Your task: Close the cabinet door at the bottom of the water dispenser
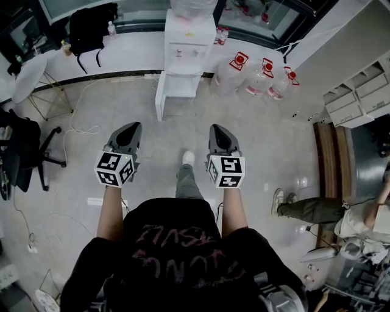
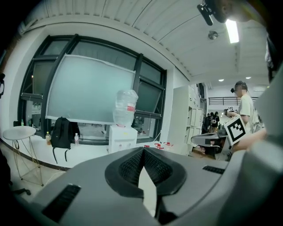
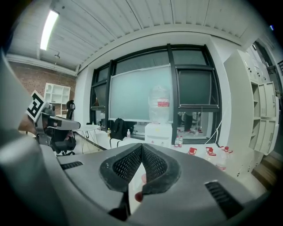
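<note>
Cabinet door (image 1: 160, 97): flat white rectangular panel, smooth and rigid-looking. It is attached at the bottom left edge of the dispenser and swung out toward the near side. It stands open.
Cabinet recess (image 1: 183, 85): box-shaped opening at the foot of the dispenser, pale inside. Its contents cannot be made out.
Water dispenser (image 1: 189, 46): upright white box with squared corners and a matte casing. It stands against the far wall ledge, in the middle of the far side.
Bottle (image 1: 194, 7): clear rounded plastic with a red label, seated on top of the dispenser.
Progress: judged not begun. The door is untouched and both grippers are well apart from it. What remains is the approach, contact with the panel, and a swing to the right until it sits flush.
Left gripper (image 1: 130, 129): grey moulded shell with dark ribbed pads. The jaws are together with nothing between them, and it points toward the dispenser from the near side.
Right gripper (image 1: 219, 129): same build. The jaw tips meet and hold nothing. It is level with the left gripper and lies to the right of it.
Marker cubes (image 1: 114, 169): white cubes with black square patterns, one on the back of each gripper.
Floor (image 1: 274, 146): pale grey tile with a slight sheen.
Spare jugs (image 1: 262, 76): clear plastic with red fittings, grouped on the floor just right of the dispenser.
Backpack (image 1: 91, 27): black fabric with a soft shape, on the ledge to the far left.
</note>
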`<state>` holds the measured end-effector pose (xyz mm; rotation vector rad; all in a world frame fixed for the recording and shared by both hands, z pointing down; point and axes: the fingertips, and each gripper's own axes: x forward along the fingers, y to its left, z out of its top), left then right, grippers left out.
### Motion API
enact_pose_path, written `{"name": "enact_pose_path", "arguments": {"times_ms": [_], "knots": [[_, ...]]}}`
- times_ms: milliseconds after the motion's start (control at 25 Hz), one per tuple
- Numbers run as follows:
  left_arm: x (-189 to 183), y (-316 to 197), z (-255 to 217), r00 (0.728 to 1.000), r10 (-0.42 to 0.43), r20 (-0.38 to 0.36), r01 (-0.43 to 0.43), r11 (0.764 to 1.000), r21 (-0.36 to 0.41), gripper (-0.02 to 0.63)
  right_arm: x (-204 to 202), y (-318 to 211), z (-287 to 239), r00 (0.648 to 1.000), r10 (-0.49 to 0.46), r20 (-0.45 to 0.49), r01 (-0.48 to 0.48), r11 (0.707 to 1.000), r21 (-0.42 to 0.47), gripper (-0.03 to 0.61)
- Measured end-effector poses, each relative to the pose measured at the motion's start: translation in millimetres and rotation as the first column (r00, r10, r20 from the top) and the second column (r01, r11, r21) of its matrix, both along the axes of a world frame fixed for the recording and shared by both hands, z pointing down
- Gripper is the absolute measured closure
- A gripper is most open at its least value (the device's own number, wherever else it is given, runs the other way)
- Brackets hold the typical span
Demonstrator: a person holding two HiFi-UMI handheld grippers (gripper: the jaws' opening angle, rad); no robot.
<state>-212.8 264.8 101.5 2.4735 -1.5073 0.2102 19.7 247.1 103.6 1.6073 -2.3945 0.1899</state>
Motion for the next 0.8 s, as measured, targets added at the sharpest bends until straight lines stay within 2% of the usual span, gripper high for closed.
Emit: {"name": "enact_pose_path", "arguments": {"times_ms": [240,800], "knots": [[7,-77,21,1.0,-0.003,0.003,0.004,0.999,-0.036,0.598,8,-85,13,1.0,-0.004,-0.003,0.004,1.0,-0.004,0.566],[32,-254,74,0.998,-0.038,0.043,0.044,0.987,-0.152,0.598,30,-288,61,0.992,-0.115,-0.047,0.109,0.988,-0.11,0.566]]}}
